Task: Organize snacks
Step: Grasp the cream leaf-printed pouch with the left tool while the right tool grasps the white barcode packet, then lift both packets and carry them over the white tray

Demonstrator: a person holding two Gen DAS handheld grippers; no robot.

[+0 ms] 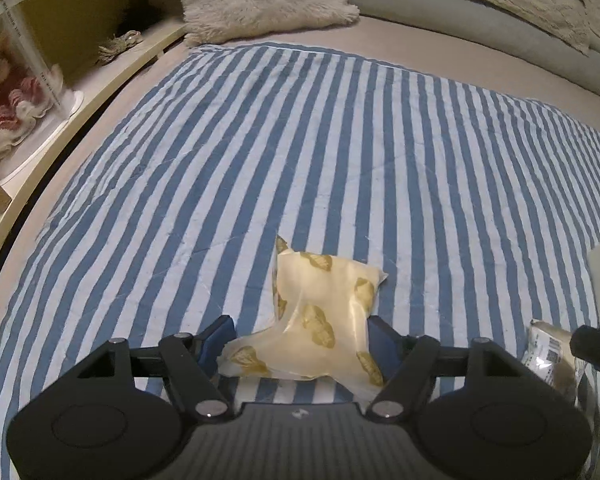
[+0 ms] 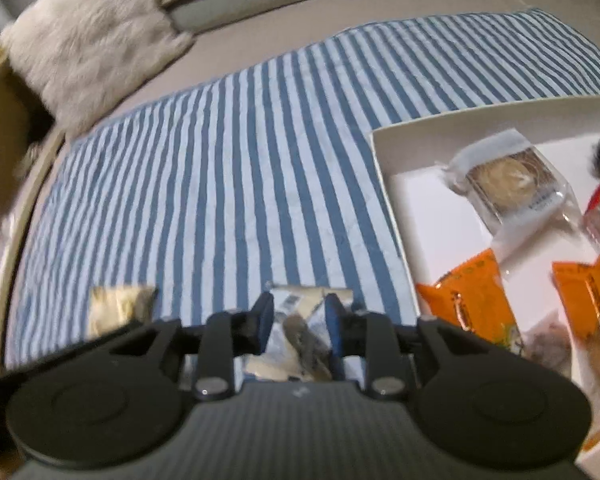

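Striped cloth (image 1: 340,140) under down-tilted hand-held grippers

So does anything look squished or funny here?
Yes: the cream packet looks crumpled and twisted between the left gripper's jaws, one corner sticking up. Other snacks lie in the white box.

both grippers: left gripper (image 1: 300,340) & right gripper (image 2: 299,320), black ribbed bodies, round side discs, silver screws, blue pads.
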